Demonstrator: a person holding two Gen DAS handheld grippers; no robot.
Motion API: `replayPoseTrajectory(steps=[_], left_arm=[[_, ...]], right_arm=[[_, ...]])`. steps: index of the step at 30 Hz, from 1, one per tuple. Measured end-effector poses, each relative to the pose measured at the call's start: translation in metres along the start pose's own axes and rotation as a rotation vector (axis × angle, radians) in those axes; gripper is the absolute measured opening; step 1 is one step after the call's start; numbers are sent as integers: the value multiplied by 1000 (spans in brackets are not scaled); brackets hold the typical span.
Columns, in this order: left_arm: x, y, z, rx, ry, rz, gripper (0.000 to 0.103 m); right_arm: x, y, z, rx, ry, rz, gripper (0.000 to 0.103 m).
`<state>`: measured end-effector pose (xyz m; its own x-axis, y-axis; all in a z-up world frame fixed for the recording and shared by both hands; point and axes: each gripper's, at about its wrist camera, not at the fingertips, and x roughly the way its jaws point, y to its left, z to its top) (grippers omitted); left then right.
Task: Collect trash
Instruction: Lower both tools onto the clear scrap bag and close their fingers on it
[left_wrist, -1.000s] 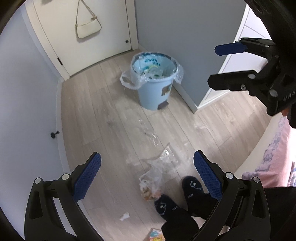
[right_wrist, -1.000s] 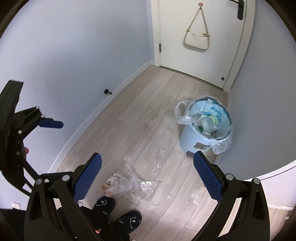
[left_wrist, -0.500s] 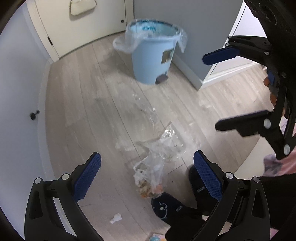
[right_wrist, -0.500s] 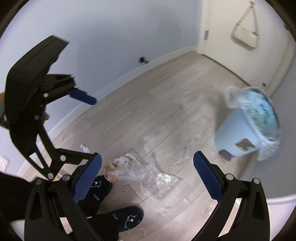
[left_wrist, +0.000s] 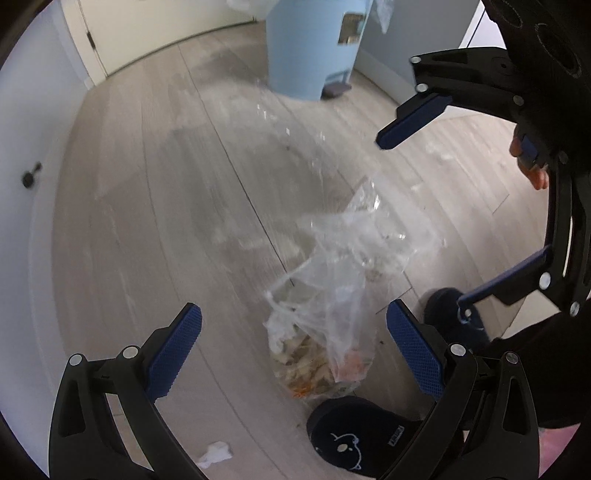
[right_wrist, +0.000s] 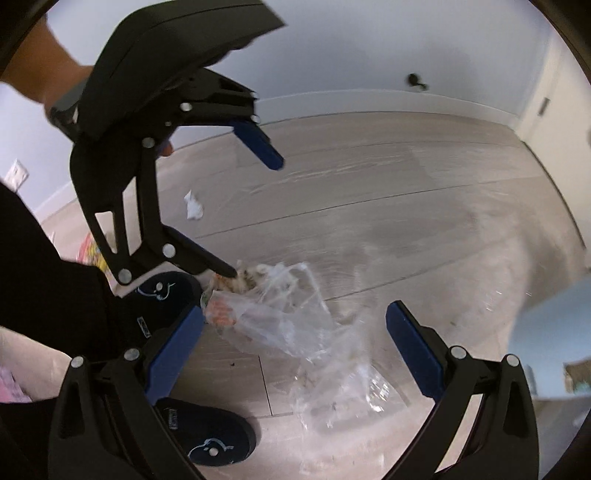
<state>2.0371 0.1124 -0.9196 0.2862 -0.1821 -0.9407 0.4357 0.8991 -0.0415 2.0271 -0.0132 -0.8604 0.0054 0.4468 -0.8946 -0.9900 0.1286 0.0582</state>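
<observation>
The clear plastic bag (left_wrist: 332, 295) of food scraps lies crumpled on the pale wood floor (left_wrist: 147, 206), its filled end just beside the person's dark slipper (left_wrist: 351, 439), with the blue bin (left_wrist: 314, 44) well apart behind it. Both grippers, left gripper (left_wrist: 293, 352) and right gripper (right_wrist: 295, 349), hover over it, jaws wide apart, gripping nothing. A small white paper scrap (left_wrist: 216, 453) lies near.

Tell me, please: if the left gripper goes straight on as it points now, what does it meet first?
Most likely the clear plastic bag of food scraps on the floor; depth is uncertain. The left gripper is open.
</observation>
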Motion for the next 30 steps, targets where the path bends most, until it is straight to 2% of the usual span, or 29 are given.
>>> replayPoseTrajectory(steps=[11,15,22,24,27,30], left_arm=[[87,10,-41,32,17,-76,97],[109,18,-48,20,17,-101,97],[137,26,-52,-18,11,-160,97],[142,27,-52,-21,11,-170,93],[149,30,-53,-30,25,-179,81],[155,32,-54,-38,41,-192,67]], right_arm=[[110,0,-22,-97,73,61,97],[135,-3,-24,-150,73,51,97],[166,-8,-25,-152,127,110,97],[176,-11,-26,-128,170,110,96],[183,-15,-26,-102,174,121,95],[187,-16,-26,-101,195,151,79]])
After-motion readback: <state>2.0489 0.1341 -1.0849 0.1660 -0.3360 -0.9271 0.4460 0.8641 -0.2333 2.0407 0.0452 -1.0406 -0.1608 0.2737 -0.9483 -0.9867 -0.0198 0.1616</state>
